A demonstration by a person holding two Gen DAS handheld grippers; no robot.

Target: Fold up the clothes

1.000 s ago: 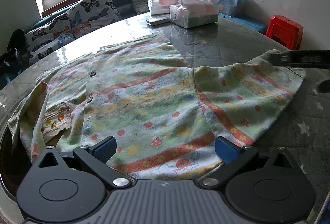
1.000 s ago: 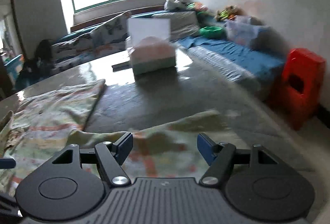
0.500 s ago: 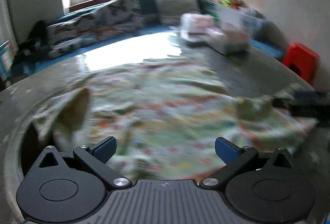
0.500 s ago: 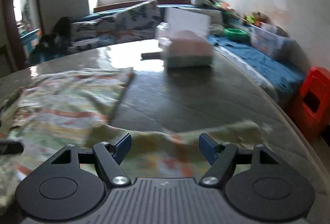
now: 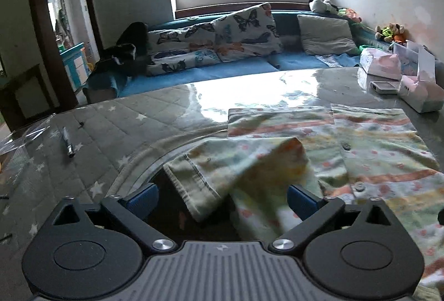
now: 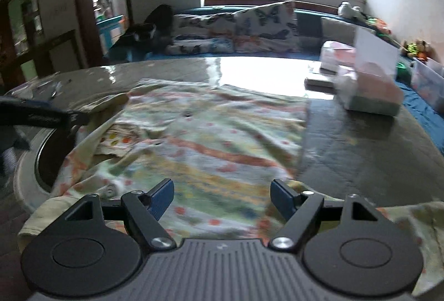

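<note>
My left gripper [image 5: 222, 195] is spread wide and grips nothing; the shirt's [image 5: 374, 162] loose sleeve [image 5: 244, 173] lies directly between its fingers, draped over the table [image 5: 116, 123] edge. My right gripper [image 6: 222, 194], equally spread, hovers over the shirt's hem. The shirt's long axis runs from the sleeve away toward the tissue box [image 6: 369, 95].

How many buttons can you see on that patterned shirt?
2 on the shirt, seen from the left wrist view: one button farther up the front strip, another button nearer the camera. More may hide under folds.
</note>
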